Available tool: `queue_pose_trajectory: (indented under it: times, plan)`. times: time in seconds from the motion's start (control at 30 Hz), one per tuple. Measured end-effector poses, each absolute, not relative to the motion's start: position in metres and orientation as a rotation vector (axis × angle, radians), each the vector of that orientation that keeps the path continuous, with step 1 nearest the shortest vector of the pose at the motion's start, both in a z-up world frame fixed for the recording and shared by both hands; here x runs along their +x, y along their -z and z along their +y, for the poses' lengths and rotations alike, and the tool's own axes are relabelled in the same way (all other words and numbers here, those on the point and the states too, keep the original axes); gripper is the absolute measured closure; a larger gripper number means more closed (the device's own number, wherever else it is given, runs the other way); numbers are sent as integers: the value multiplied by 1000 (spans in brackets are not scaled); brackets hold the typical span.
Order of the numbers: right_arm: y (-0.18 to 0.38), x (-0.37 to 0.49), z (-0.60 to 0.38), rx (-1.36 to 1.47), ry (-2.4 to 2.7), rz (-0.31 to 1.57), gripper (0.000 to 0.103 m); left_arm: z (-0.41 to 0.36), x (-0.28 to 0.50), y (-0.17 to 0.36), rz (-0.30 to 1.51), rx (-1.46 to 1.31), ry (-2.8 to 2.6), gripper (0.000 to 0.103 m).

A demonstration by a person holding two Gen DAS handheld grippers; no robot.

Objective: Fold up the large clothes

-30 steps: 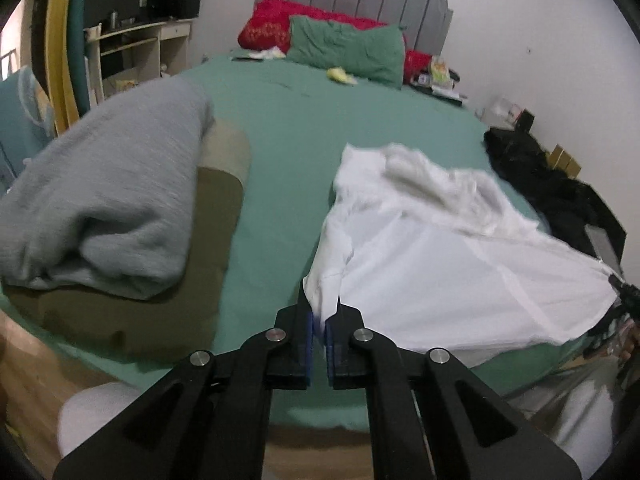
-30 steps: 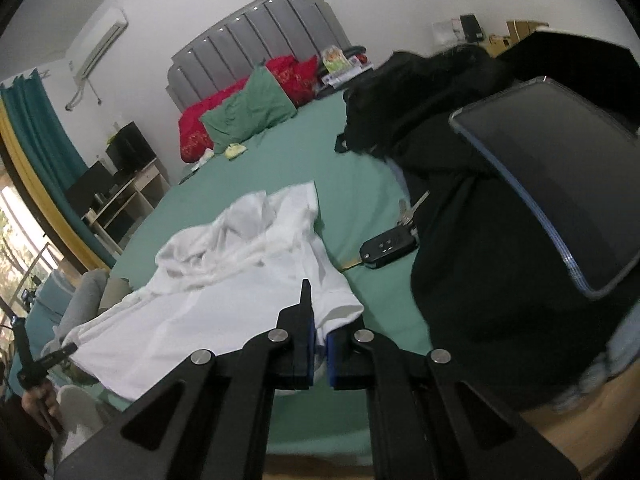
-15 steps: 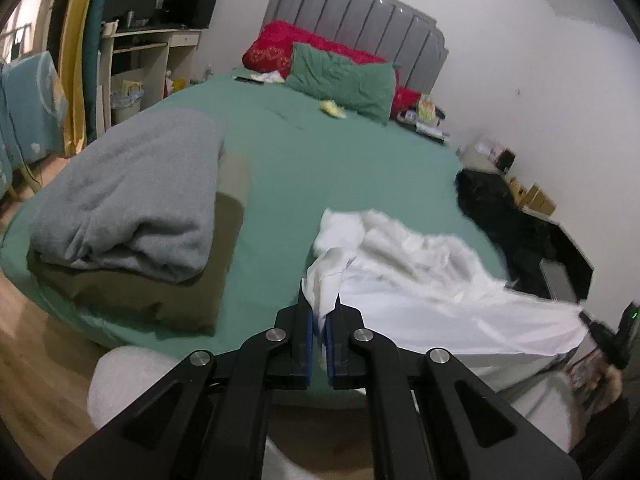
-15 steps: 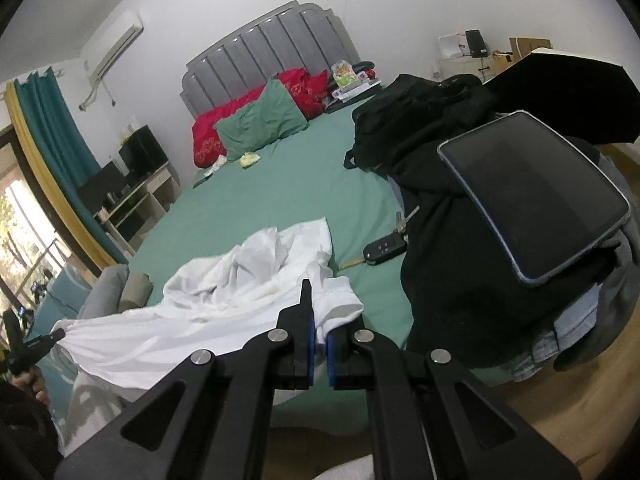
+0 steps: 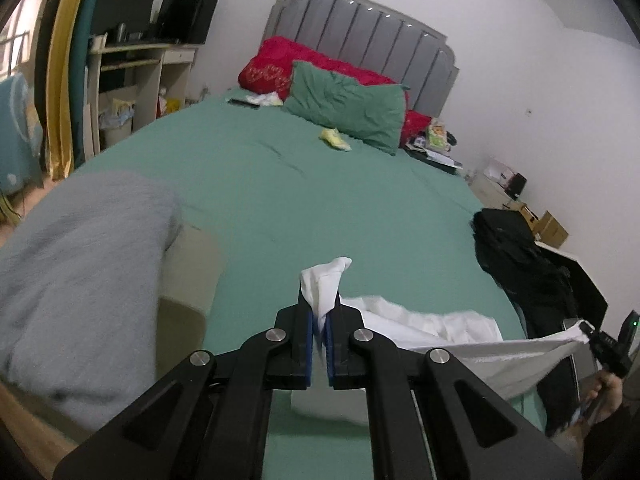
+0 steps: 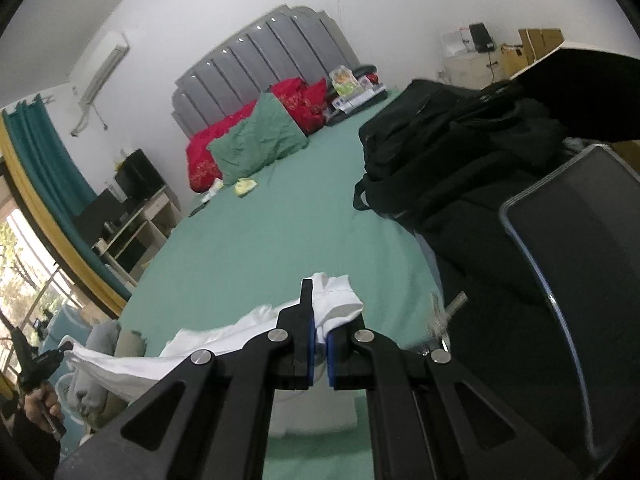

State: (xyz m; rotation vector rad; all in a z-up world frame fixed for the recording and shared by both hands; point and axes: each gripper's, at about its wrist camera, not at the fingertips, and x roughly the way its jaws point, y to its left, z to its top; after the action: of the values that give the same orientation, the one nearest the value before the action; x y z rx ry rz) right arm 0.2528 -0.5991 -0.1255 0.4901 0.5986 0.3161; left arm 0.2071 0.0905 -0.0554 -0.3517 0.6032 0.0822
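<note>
A white shirt [image 5: 440, 338] hangs stretched in the air between both grippers, above the near end of the green bed [image 5: 300, 200]. My left gripper [image 5: 319, 320] is shut on one corner of it, a white tuft sticking up past the pads. My right gripper [image 6: 319, 328] is shut on the other corner [image 6: 336, 304]. In the left wrist view the right gripper [image 5: 600, 342] shows at the far right with the cloth taut to it. In the right wrist view the left gripper [image 6: 44, 360] shows at far left, in a hand.
A grey folded blanket [image 5: 80, 280] on an olive cushion lies at the bed's left corner. Black bags [image 6: 460, 152], a tablet [image 6: 580, 300] and keys [image 6: 444, 316] crowd the right side. Pillows [image 5: 344, 100] sit by the grey headboard. A desk [image 5: 132, 80] stands left.
Both grippers rose and pulled back from the bed, lifting the white shirt off the sheet. It lay spread out before; now it hangs stretched between them.
</note>
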Motion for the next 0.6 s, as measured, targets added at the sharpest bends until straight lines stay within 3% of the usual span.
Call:
queue_pose_trajectory:
  times: [0.33,0.37,0.43,0.47,0.5,0.53,0.6]
  plan:
    - [172,379,-563,432,-282,680,96,114,337,121,726,-378,-179,96]
    - [177,386,-560,410,-270,681,93,116,351,135,759,-375,-192,90]
    - [187,395,-551,336,-204,671,71,120,364,151,807,-385,-195,67]
    - [189,395,-550,312,-171,659,39,124,367,158,817,-403,-201,47]
    - [192,392,-549,291,-138,641,13,126,365,159,810,-412,-209,39]
    - [192,387,-550,278,-115,624,8,128,362,159,789,-424,-221,39]
    - [185,377,-549,254,-133,611,8,128,351,153,759,-422,-239,38]
